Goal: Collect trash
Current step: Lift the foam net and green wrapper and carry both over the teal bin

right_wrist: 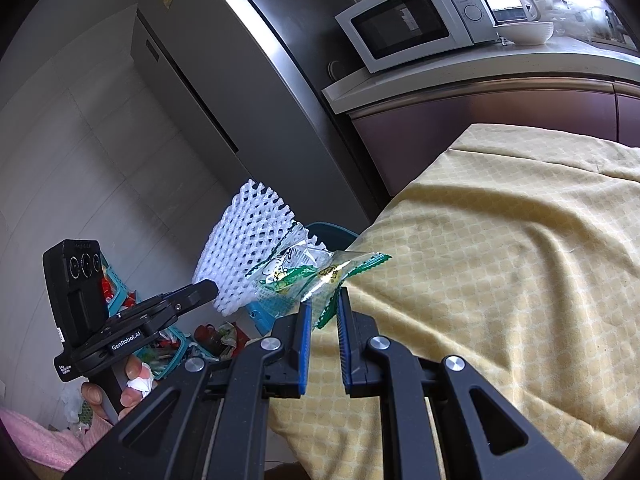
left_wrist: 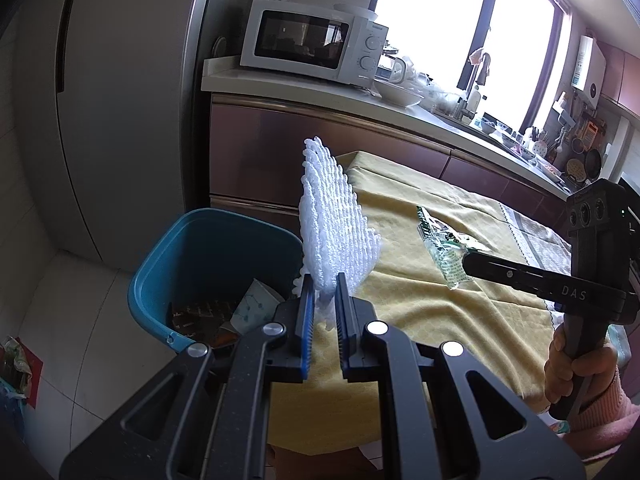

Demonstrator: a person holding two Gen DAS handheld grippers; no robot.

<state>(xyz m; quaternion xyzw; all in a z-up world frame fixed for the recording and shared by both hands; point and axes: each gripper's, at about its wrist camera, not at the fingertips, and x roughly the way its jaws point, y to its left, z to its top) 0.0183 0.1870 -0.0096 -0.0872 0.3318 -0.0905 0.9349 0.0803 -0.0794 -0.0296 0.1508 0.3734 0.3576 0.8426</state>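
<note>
Holding paper scraps and wrappers, blue bin (left_wrist: pixel 208 256) sits beside table (left_wrist: pixel 440 320).

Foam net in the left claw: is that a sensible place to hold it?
Yes. The left claw pinches the foam net at its narrow gathered bottom end, from below. The wide mesh fans upward, clear of the pads, beside the bin.

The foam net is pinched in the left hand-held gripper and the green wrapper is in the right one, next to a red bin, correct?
Only the colour is wrong: the bin is blue, as the left wrist view shows. The left hand-held gripper does pinch the foam net, and the right hand-held gripper the green wrapper.
</note>
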